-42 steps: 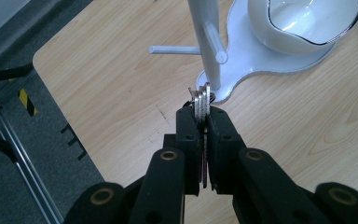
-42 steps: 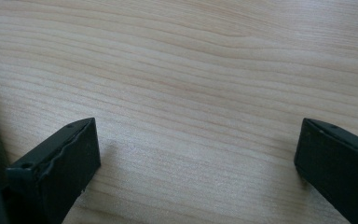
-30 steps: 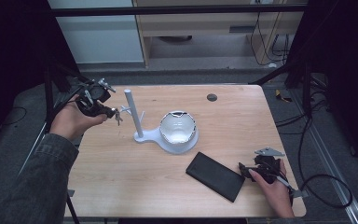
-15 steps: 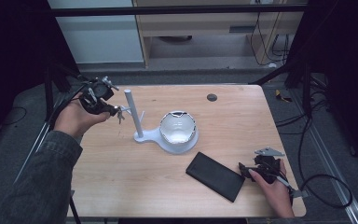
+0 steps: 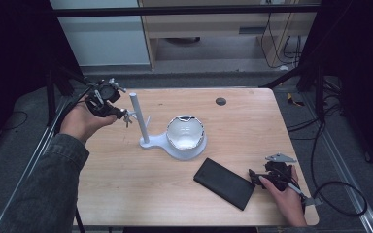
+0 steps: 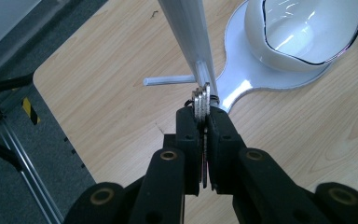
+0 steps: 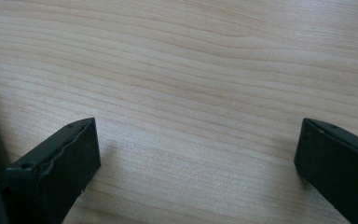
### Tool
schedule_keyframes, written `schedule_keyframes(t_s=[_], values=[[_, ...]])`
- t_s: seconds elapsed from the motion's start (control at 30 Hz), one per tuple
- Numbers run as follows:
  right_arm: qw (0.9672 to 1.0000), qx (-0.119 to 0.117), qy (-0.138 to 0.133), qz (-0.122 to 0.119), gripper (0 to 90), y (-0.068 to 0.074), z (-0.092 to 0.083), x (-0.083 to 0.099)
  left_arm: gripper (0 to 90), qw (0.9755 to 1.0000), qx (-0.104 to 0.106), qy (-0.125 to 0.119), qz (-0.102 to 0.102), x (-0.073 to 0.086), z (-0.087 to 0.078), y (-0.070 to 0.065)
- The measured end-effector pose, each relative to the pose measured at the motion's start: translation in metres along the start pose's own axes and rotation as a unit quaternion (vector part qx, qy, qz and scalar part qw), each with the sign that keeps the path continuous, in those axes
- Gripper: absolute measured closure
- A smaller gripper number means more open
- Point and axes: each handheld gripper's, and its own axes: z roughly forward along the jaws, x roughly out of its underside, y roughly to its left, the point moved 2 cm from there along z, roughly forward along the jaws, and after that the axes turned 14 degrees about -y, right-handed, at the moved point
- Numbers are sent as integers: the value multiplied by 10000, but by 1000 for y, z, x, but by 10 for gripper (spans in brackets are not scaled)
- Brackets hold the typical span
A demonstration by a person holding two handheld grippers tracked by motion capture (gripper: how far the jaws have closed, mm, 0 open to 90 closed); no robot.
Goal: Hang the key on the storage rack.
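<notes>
My left gripper [image 5: 122,114] [image 6: 202,114] is shut on a bunch of keys [image 6: 201,100] on a ring, held just short of the white stand's upright post [image 5: 139,116] [image 6: 186,37]. A thin peg [image 6: 168,80] sticks out sideways from the post, level with the keys. The stand's base carries a white bowl [image 5: 185,133] [image 6: 303,32]. My right gripper [image 5: 254,178] [image 7: 196,154] rests low on the wooden table at the front right, open, with bare wood between its jaws, next to a black phone [image 5: 225,183].
The wooden table [image 5: 252,121] has a small dark round hole [image 5: 220,101] near its far edge. Metal frame rails [image 5: 39,150] run along the table's left and right sides. Cables [image 5: 335,189] lie on the floor at the right.
My left gripper has carried the keys slightly up and toward the stand's post. The right gripper has stayed put.
</notes>
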Motion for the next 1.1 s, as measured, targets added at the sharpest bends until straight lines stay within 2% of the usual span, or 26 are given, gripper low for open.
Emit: schedule_keyframes(t_s=[0.17, 0.3, 0.37, 0.5, 0.67, 0.77, 0.83, 1.1], values=[[10000, -6, -5, 9, 5, 0, 0, 0, 841, 10000, -21, 43, 25, 1, 4, 1], [10000, -8, -4, 8, 5, 0, 0, 0, 832, 10000, -2, -18, -26, 3, 5, 2], [10000, -10, 1, -4, 5, 0, 0, 0, 782, 9998, -124, -173, 10, 6, 0, 4], [10000, -16, 7, -13, 5, 0, 0, 0, 774, 9991, -93, -420, -54, 18, -13, 2], [10000, -16, 5, -15, 5, 0, 0, 0, 772, 9977, 81, -666, -70, 42, -20, -11], [10000, -23, 1, 11, 5, 0, 0, 0, 772, 9968, 163, -777, 9, 54, -20, -19], [10000, -23, 1, 9, 5, 0, 0, 0, 772, 9961, 273, -834, -42, 62, -18, -26], [10000, -17, 4, 13, 4, 0, 0, 0, 735, 9938, 546, -969, 70, 78, -3, -54]])
